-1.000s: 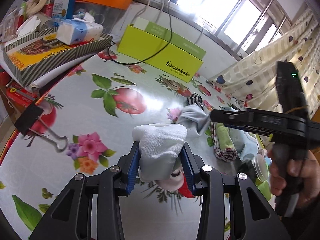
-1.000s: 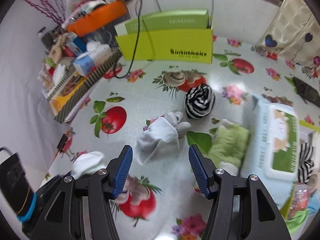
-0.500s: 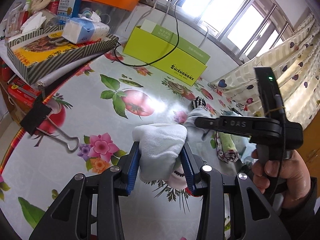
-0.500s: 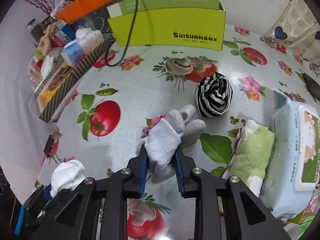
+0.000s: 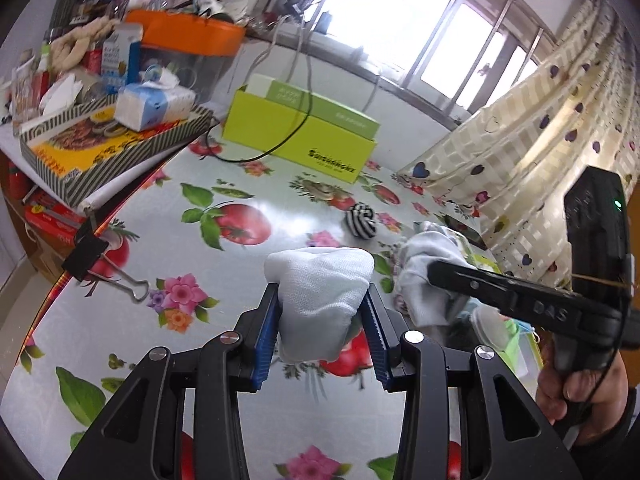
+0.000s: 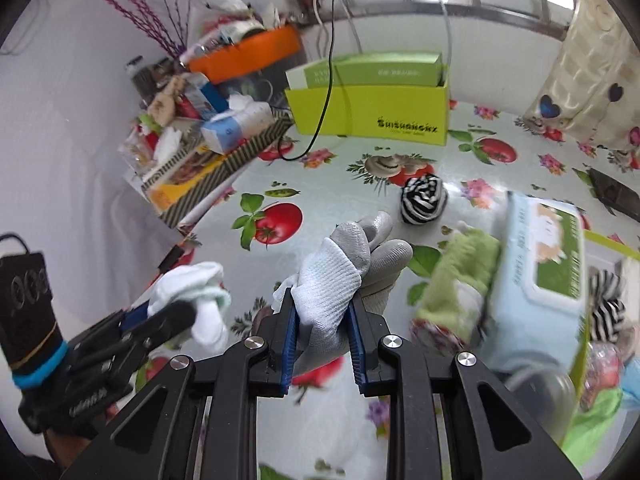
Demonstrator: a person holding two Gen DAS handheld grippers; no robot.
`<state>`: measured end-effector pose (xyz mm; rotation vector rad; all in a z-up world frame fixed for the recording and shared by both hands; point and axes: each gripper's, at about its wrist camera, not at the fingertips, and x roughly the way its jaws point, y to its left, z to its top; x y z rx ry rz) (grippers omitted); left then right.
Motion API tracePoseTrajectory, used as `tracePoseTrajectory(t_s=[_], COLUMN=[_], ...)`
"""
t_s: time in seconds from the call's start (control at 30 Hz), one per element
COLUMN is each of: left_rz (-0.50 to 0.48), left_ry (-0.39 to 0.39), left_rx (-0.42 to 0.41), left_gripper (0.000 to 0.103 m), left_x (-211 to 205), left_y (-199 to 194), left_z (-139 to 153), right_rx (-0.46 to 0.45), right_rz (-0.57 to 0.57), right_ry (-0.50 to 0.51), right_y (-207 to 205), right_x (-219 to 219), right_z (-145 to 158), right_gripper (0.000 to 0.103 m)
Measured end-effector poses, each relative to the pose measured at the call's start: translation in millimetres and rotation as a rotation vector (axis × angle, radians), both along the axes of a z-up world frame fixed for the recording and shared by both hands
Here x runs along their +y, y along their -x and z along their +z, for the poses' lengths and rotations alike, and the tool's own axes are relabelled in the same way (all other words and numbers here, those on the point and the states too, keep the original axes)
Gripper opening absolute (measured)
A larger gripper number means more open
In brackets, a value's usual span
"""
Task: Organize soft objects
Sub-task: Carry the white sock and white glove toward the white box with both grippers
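- Left gripper point(image 5: 323, 316) clamped on soft white knitted sock bundle point(image 5: 320, 292), lifted off floral tablecloth point(image 5: 248, 184) for carrying.
- Right gripper point(image 6: 322, 330) pinching grey-and-white work glove point(image 6: 344, 268) at cuff, fingers dangling free.

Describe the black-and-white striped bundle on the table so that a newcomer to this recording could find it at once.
Start at the lime-green box by the window wall. On the floral tablecloth just in front of it lies the striped bundle, alone near a printed mushroom. It is a small zebra-striped ball; the neighbouring rolled cloth is green.
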<state>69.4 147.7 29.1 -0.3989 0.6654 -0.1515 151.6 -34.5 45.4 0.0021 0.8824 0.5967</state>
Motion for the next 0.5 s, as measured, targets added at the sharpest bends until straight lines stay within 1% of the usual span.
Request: tracePoseTrajectory(t_s=[0.17, 0.33, 0.5], left_rz=[-0.025, -0.056, -0.094], left_ry=[-0.025, -0.057, -0.077], left_rx=[-0.020, -0.055, -0.090], left_gripper=[0.041, 0.041, 0.041], left_x=[-17.8, -38.4, -61.8], left_y=[5.3, 10.2, 16.2], left_z=[14.5, 31.7, 46.7], right_rx=[-0.049, -0.105, -0.159], right_rz=[-0.013, -0.053, -0.089], right_ry=[-0.059, -0.124, -0.157], right_y=[27.8, 52.4, 73.8], right_x=[-38.5, -81.4, -116.9], right_z=[15.4, 33.0, 49.0], right_gripper=[0.021, 0.021, 0.021])
